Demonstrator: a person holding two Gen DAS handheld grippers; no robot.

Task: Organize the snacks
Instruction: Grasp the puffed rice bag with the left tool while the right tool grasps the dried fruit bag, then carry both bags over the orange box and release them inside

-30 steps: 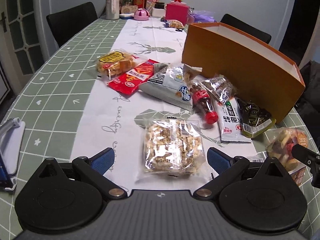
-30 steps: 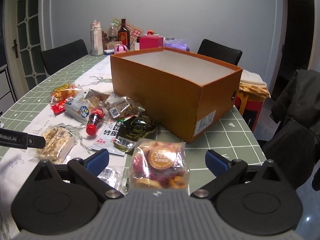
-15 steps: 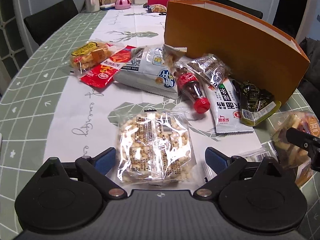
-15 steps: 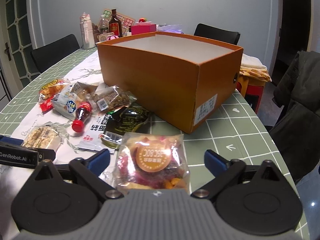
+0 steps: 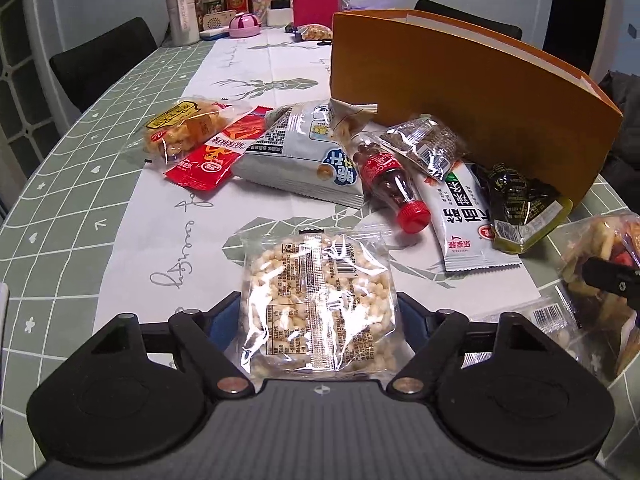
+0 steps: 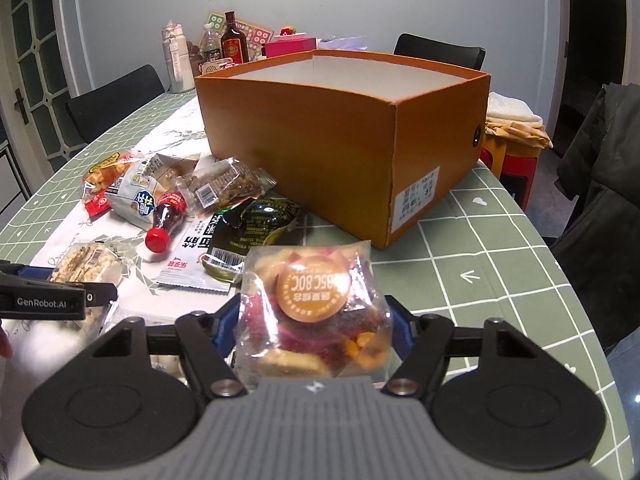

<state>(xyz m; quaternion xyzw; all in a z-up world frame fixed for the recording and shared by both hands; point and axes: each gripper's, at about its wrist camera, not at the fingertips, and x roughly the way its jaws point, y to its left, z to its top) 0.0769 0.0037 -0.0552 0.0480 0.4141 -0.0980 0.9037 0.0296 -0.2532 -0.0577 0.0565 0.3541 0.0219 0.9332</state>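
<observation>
Two clear packets gripped, left jaws on puffed-rice cake (image 5: 318, 304), right jaws on orange-stickered mix (image 6: 316, 312).

"GenRobot.AI" was read on the left gripper (image 6: 60, 302); "85C 80C", mirrored, on the dried-fruit bag's orange sticker (image 6: 314, 286).

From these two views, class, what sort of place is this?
Probably a home dining room: a long table under a green patterned cloth, black chairs drawn up to it, and household bottles clustered at the far end.
</observation>
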